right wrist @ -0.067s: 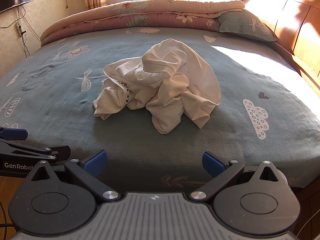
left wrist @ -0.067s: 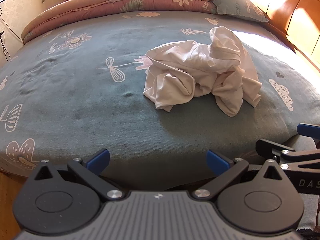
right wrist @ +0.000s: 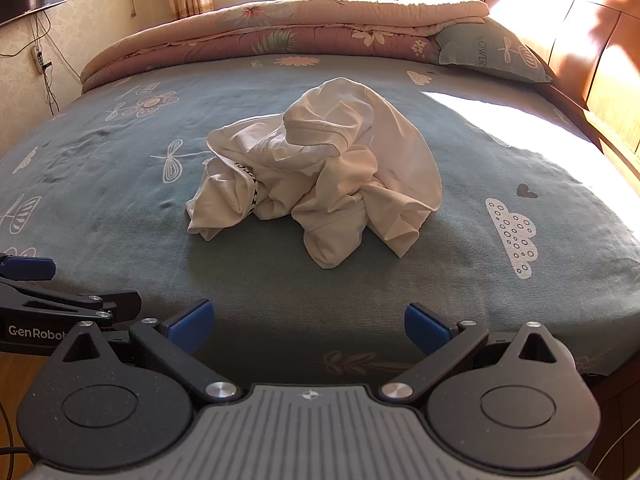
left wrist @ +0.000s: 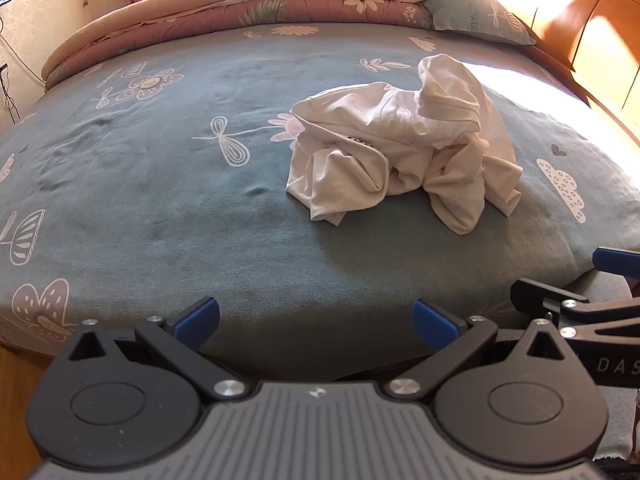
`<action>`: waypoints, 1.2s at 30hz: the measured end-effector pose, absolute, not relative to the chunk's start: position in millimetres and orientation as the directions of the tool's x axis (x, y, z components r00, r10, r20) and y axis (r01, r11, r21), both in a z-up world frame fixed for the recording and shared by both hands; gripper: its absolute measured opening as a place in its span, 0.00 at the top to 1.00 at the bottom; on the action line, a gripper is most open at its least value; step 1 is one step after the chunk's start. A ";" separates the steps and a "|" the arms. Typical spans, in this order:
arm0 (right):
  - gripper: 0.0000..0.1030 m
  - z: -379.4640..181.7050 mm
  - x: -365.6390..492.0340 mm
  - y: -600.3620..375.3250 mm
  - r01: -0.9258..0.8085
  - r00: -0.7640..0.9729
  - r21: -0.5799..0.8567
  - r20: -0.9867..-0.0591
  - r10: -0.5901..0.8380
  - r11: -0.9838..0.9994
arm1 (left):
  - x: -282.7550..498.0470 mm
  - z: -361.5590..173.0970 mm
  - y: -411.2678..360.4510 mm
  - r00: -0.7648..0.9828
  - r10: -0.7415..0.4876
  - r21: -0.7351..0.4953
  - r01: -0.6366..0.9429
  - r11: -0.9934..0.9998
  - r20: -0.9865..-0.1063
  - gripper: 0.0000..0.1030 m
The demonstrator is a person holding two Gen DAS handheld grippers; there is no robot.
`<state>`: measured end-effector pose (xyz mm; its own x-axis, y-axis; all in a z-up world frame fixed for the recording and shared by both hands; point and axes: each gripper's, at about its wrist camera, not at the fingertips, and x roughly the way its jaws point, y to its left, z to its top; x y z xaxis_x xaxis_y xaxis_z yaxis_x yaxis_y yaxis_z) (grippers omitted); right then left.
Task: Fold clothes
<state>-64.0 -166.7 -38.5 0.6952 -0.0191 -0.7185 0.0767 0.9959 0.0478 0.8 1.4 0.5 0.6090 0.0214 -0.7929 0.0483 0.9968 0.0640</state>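
White crumpled cotton garment [right wrist: 320,168] heaped on soft teal bedsheet [right wrist: 120,208].

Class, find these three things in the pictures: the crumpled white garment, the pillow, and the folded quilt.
Crumpled white garment [right wrist: 320,176], right wrist view: middle of the heap.
Pillow [right wrist: 492,54], right wrist view: its printed face.
Folded quilt [left wrist: 260,8], left wrist view: its pink upper layers.

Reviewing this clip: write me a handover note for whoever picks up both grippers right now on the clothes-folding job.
Left gripper: open, empty, at the near edge of the bed.
Right gripper: open, empty, alongside it.
White garment: crumpled in a heap mid-bed, ahead of both grippers, touched by neither.
Done: nothing folded.
Left: reach in, spread the garment flat, then fold it.
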 end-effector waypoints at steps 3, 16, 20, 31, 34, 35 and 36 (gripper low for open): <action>0.00 -38.6 -64.0 -166.9 0.076 0.693 0.050 -0.720 -0.017 0.996 | 1.8 1.2 3.2 0.612 0.022 0.061 0.043 0.997 -0.790 0.01; 0.00 -39.2 -63.5 -167.3 0.078 0.690 0.053 -0.723 -0.015 0.996 | 1.1 0.5 2.3 0.621 0.012 0.062 0.059 0.996 -0.784 0.01; 0.00 -40.2 -63.2 -167.7 0.078 0.689 0.056 -0.725 -0.013 0.995 | 1.3 0.4 2.8 0.619 0.009 0.057 0.059 0.997 -0.785 0.01; 0.00 -39.2 -64.6 -167.6 0.076 0.696 0.061 -0.718 -0.009 0.995 | 2.3 1.4 4.8 0.626 0.000 0.044 0.055 0.998 -0.779 0.01; 0.00 -39.0 -64.2 -168.0 0.075 0.697 0.062 -0.717 -0.008 0.995 | 2.3 1.8 5.3 0.626 0.001 0.046 0.056 0.997 -0.780 0.01; 0.00 -39.0 -64.1 -168.2 0.075 0.697 0.063 -0.717 -0.007 0.995 | 2.3 1.9 5.3 0.626 -0.001 0.044 0.057 0.997 -0.779 0.01; 0.00 -38.9 -64.1 -168.3 0.076 0.697 0.063 -0.717 -0.007 0.995 | 2.4 2.1 5.3 0.627 -0.003 0.043 0.058 0.997 -0.779 0.01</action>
